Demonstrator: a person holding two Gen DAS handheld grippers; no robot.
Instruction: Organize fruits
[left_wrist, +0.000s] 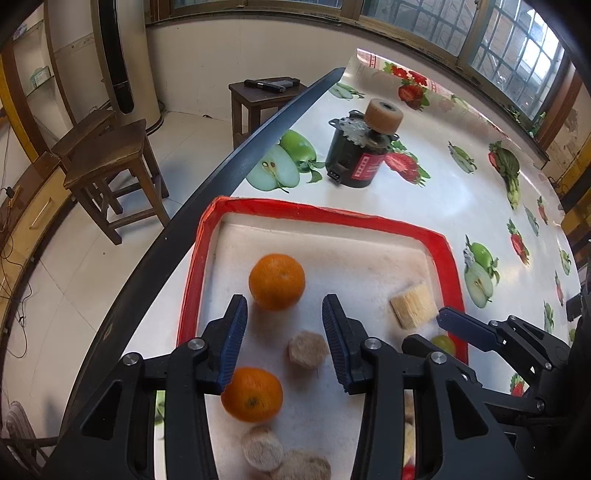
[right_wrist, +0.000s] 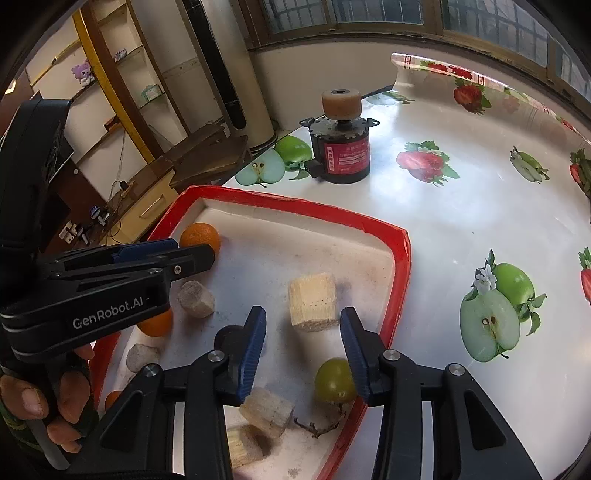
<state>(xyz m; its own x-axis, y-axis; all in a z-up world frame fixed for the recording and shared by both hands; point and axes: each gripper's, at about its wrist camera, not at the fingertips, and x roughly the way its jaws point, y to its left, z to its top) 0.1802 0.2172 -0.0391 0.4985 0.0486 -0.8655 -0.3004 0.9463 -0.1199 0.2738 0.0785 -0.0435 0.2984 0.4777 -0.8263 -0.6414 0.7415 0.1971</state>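
A white tray with a red rim (left_wrist: 439, 243) (right_wrist: 400, 266) holds two oranges, a green grape and several pale foam pieces. In the left wrist view one orange (left_wrist: 277, 281) lies just beyond my open, empty left gripper (left_wrist: 284, 314); the second orange (left_wrist: 252, 394) sits under its left finger. In the right wrist view my open, empty right gripper (right_wrist: 303, 328) hovers over the tray, with the green grape (right_wrist: 333, 380) by its right finger and a foam block (right_wrist: 313, 301) ahead. The left gripper (right_wrist: 177, 254) shows there near an orange (right_wrist: 200, 236).
A black motor with a tan roller (left_wrist: 360, 151) (right_wrist: 340, 147) stands on the fruit-print tablecloth beyond the tray. The table's dark edge (left_wrist: 207, 181) runs left of the tray; wooden stools (left_wrist: 110, 166) stand on the floor beyond.
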